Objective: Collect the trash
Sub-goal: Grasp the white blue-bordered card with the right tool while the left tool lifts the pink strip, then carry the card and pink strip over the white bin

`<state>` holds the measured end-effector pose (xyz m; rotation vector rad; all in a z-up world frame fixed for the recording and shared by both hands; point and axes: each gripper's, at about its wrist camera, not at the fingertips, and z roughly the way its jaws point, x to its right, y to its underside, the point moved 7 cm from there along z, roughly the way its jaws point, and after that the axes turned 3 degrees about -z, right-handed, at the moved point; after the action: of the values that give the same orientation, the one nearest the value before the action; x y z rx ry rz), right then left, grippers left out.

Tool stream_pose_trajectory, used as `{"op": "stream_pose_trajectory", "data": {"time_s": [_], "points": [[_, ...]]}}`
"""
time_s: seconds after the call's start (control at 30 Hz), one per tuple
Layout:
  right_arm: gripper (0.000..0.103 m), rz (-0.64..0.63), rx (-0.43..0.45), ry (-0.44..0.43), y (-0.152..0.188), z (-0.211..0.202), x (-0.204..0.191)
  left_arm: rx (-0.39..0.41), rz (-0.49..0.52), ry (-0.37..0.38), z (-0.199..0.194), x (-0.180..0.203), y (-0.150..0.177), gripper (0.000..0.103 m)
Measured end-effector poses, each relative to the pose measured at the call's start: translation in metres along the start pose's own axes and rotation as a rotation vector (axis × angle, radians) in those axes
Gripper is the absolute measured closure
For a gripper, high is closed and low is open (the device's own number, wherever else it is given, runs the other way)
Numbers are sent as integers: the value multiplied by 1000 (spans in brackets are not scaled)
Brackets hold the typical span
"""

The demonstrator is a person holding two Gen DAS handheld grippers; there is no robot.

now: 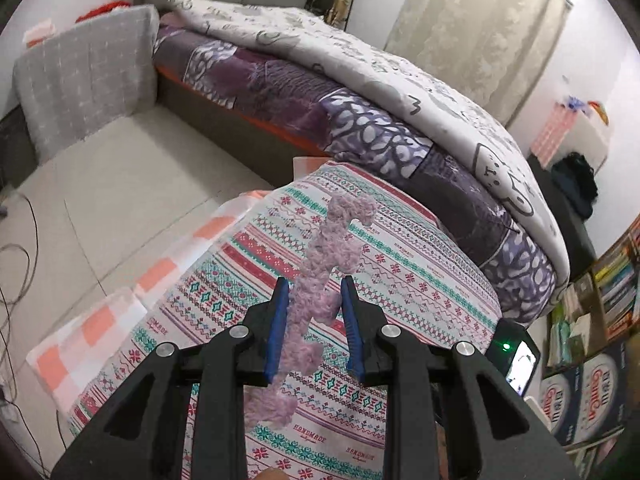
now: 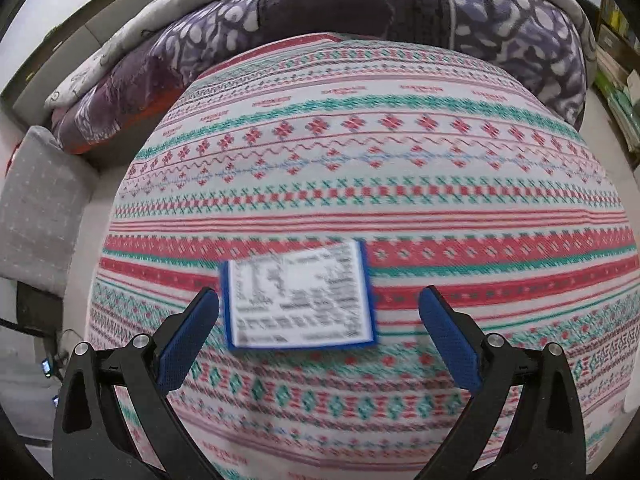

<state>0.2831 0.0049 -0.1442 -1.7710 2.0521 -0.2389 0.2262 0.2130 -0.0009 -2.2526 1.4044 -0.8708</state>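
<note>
Two pieces of trash are in my views. One is a strip of lilac crocheted yarn (image 1: 320, 280), and my left gripper (image 1: 316, 300) has it clamped between its blue pads (image 1: 280, 320), the strip sticking out past the fingertips and trailing back toward the camera. It hangs above a patterned cloth (image 1: 400, 256) of red and teal bands. The other piece is a white printed card with a blue border (image 2: 300, 296), lying flat on that same cloth (image 2: 360, 160). My right gripper (image 2: 320, 312) points down at it with its jaws spread wide, one finger on each side of the card and neither touching it; the card looks blurred to me. Beyond the cloth I see a bed with a purple blanket (image 1: 360, 128) and a white printed quilt (image 1: 400, 80) piled on top. A grey cushion (image 1: 88, 76) leans beside the bed on the pale tiled floor (image 1: 120, 184), and cardboard boxes (image 1: 580, 396) sit at the far right.
</note>
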Motion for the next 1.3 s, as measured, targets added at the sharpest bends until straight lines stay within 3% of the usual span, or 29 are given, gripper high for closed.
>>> {"op": "stream_pose_trajectory", "data": {"time_s": [0.27,0.6,0.73,0.97,1.3], "points": [[7,-74,-41,87,-1,24,-15,-39,-42,38,4,-10,1,76],[6,-134,-31,95,0,39,-28,-49,-75,41,6,-20,0,75],[15,-175,23,75,10,29,-31,-46,-76,32,6,-22,0,75],[15,-203,92,66,30,1,-20,-41,-67,15,6,-22,2,75],[15,-180,213,55,2,-47,-5,-24,-40,7,1,-12,8,75]]}}
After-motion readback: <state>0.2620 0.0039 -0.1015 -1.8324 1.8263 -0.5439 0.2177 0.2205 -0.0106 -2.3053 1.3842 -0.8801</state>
